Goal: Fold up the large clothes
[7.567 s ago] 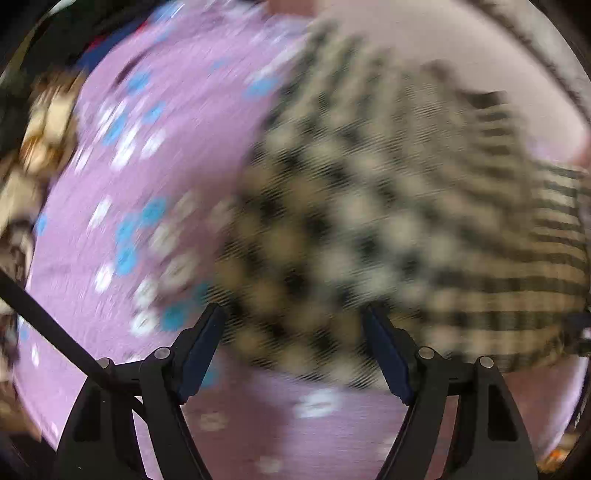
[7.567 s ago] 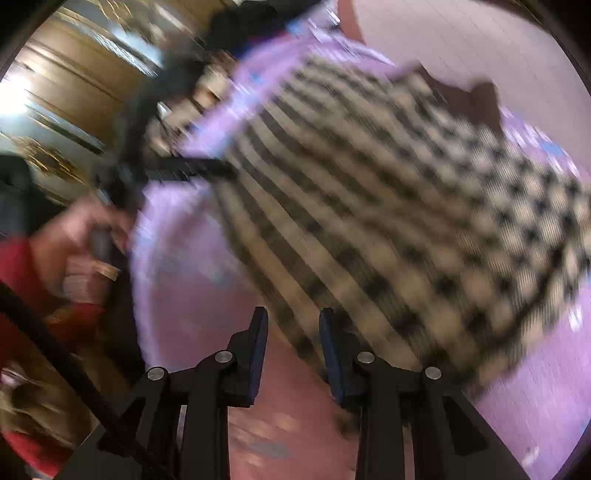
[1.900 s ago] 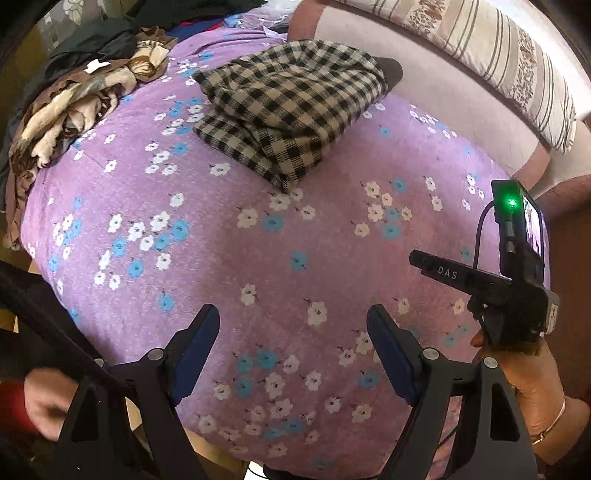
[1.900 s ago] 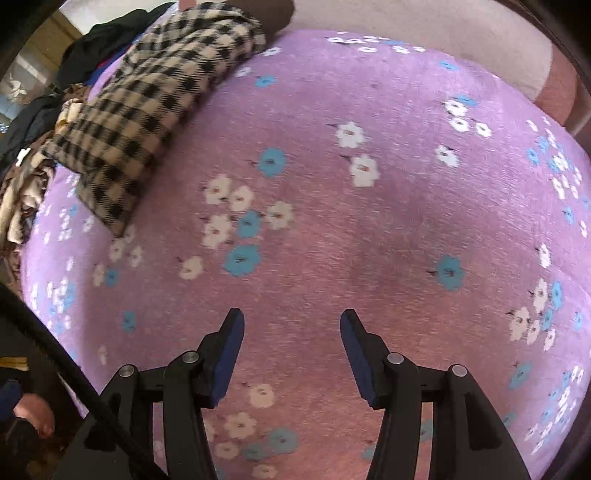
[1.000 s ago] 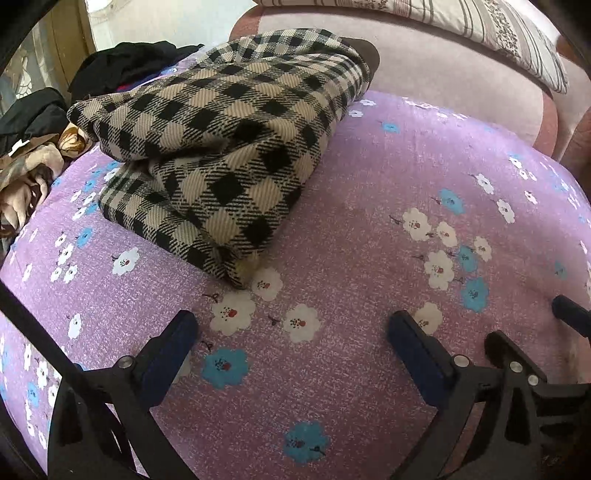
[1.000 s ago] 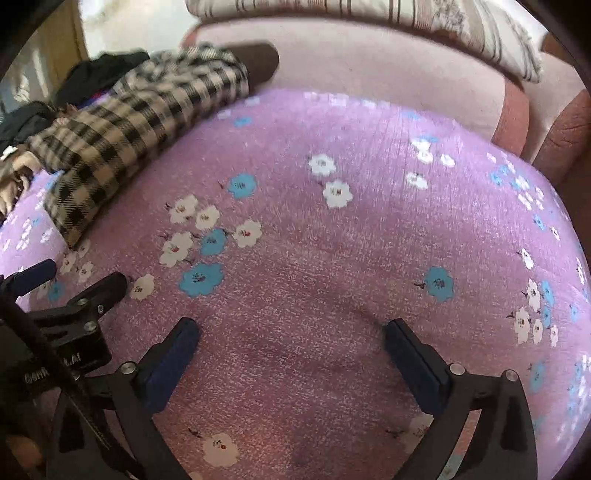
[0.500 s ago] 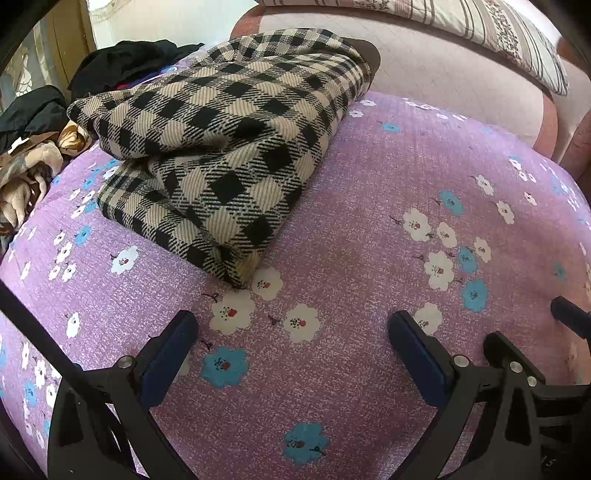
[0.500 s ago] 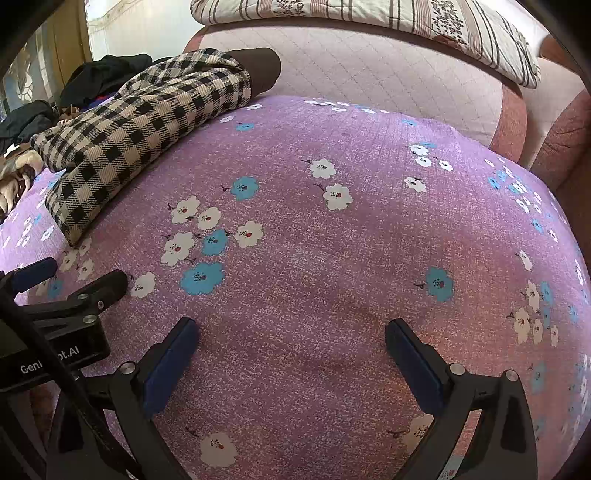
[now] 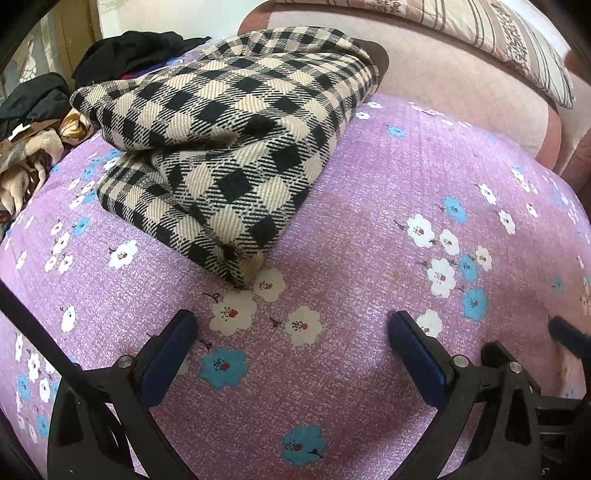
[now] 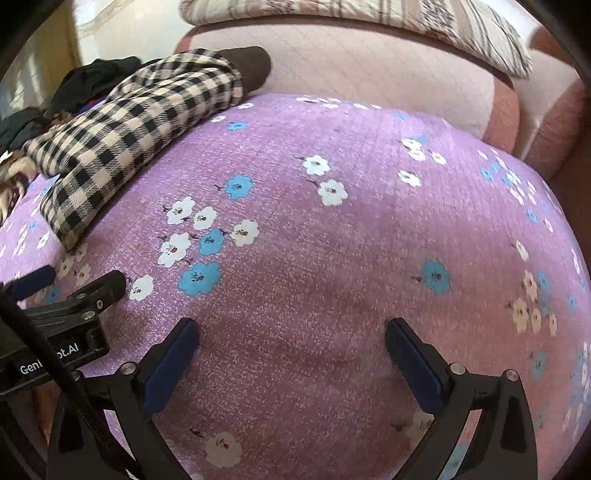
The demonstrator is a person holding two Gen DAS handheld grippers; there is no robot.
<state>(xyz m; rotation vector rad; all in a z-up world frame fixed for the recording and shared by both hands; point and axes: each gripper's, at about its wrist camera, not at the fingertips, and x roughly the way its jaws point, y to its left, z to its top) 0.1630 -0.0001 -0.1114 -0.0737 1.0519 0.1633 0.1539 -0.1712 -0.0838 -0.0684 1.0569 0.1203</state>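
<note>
A black-and-cream checked garment (image 9: 236,136) lies folded in a thick bundle on the purple flowered bedspread (image 9: 369,229). My left gripper (image 9: 291,332) rests low over the spread just in front of the bundle's near corner, wide open and holding nothing. In the right wrist view the same checked garment (image 10: 133,136) lies at the far left. My right gripper (image 10: 291,339) is also wide open over bare spread, well to the right of the bundle. The left gripper's body (image 10: 66,317) shows at the lower left of the right wrist view.
A heap of dark and tan clothes (image 9: 40,122) lies beyond the bundle at the far left. A pink padded headboard (image 10: 369,66) with a striped pillow (image 10: 388,14) on top runs along the back. Open spread (image 10: 369,240) stretches ahead of the right gripper.
Over the last second both grippers have stayed almost still, low over the spread, wide open. About two seconds back they were higher and farther from the folded garment.
</note>
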